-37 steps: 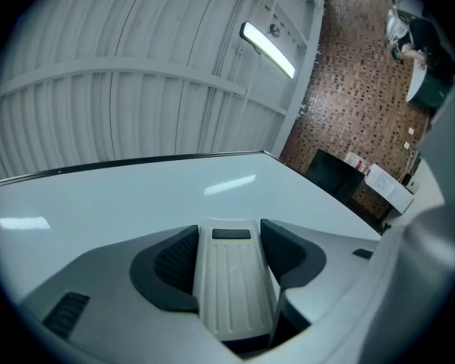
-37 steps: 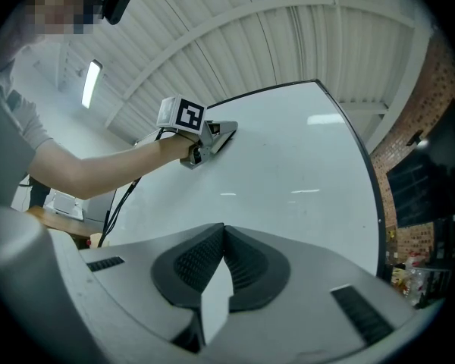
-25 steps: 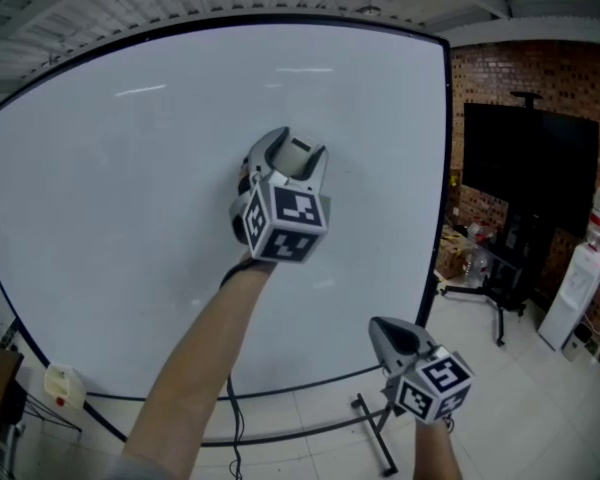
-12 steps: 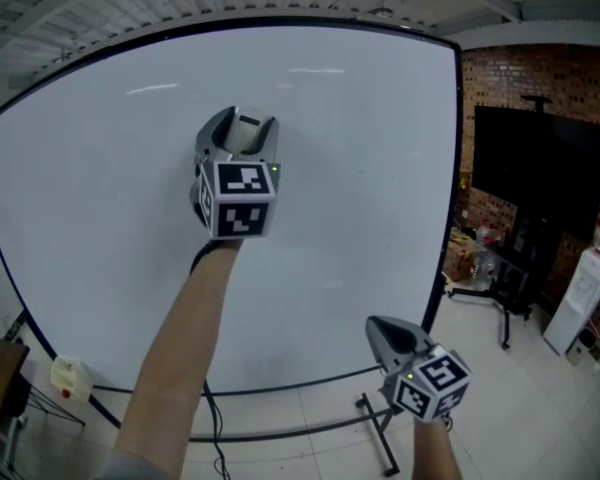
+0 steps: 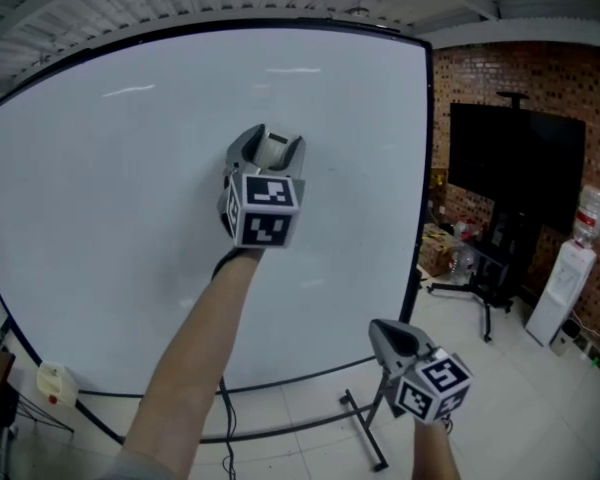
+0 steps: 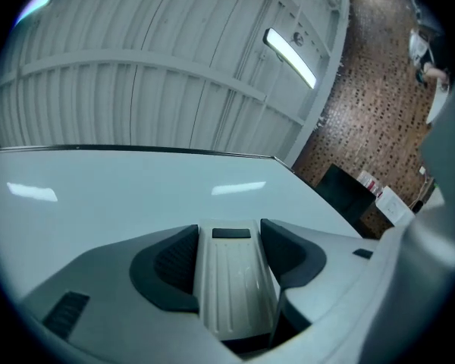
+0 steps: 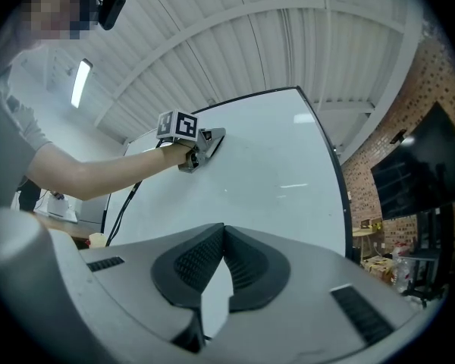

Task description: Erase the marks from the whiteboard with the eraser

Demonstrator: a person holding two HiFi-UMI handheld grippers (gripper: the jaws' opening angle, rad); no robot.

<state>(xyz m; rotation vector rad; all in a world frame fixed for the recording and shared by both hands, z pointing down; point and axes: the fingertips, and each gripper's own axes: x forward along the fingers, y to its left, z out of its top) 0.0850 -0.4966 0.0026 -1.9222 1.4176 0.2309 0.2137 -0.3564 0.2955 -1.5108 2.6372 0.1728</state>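
A large whiteboard (image 5: pixel 100 218) fills the head view, and I can make out no marks on it. My left gripper (image 5: pixel 270 148) is held out at arm's length near the board's middle, shut on a white ribbed eraser (image 5: pixel 272 151) that is pressed to the surface. In the left gripper view the eraser (image 6: pixel 231 279) sits between the two dark pads, with the whiteboard (image 6: pixel 121 196) just beyond. My right gripper (image 5: pixel 385 333) hangs low at the lower right, away from the board, shut with nothing in it. The right gripper view shows its pads closed together (image 7: pixel 222 233) and the left gripper (image 7: pixel 211 139) on the board.
A black screen (image 5: pixel 515 163) on a stand fronts the brick wall at the right, with a water dispenser (image 5: pixel 565 288) beside it. The board's metal legs (image 5: pixel 365 428) and a cable (image 5: pixel 228 418) reach the tiled floor. A small white object (image 5: pixel 52 383) sits at the lower left.
My left gripper slid the eraser left and up across the board, then back to the right and a little down. The right gripper stayed put.
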